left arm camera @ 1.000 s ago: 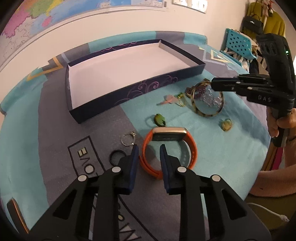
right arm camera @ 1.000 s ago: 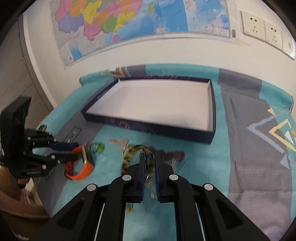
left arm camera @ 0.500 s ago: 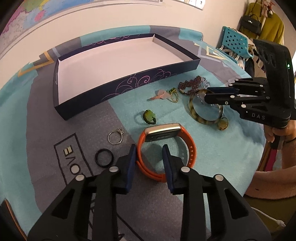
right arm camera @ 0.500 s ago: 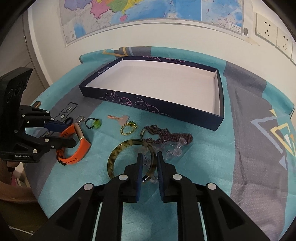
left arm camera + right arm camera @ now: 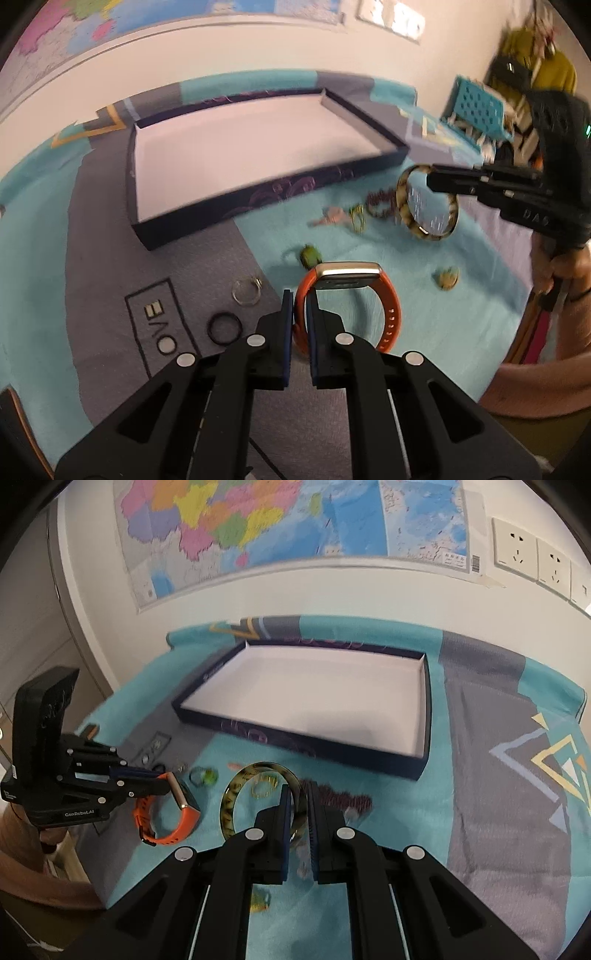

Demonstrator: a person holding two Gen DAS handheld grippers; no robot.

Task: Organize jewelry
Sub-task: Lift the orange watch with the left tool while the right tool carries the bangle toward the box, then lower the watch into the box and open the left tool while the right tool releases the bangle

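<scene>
The open box [image 5: 258, 162] sits on the tablecloth [image 5: 55, 258] at the far side, close before the wall. A wall map [image 5: 295, 528] hangs above it, with sockets [image 5: 517, 554] to the map's right.

In the left wrist view, nearer than the box, items lie in a loose row: a beaded bracelet [image 5: 382, 203], a small ring [image 5: 357, 219] and a clip [image 5: 330, 218] to its left, then a stone ring [image 5: 309, 255] nearer. Two plain rings [image 5: 246, 291] [image 5: 224, 328] lie furthest left.

The watch [image 5: 349, 295] sits between the left gripper's [image 5: 301, 321] pads. The bangle [image 5: 424, 206] hangs in the right gripper [image 5: 297, 808], clear of the cloth. Another ring [image 5: 447, 277] lies right of the watch.
</scene>
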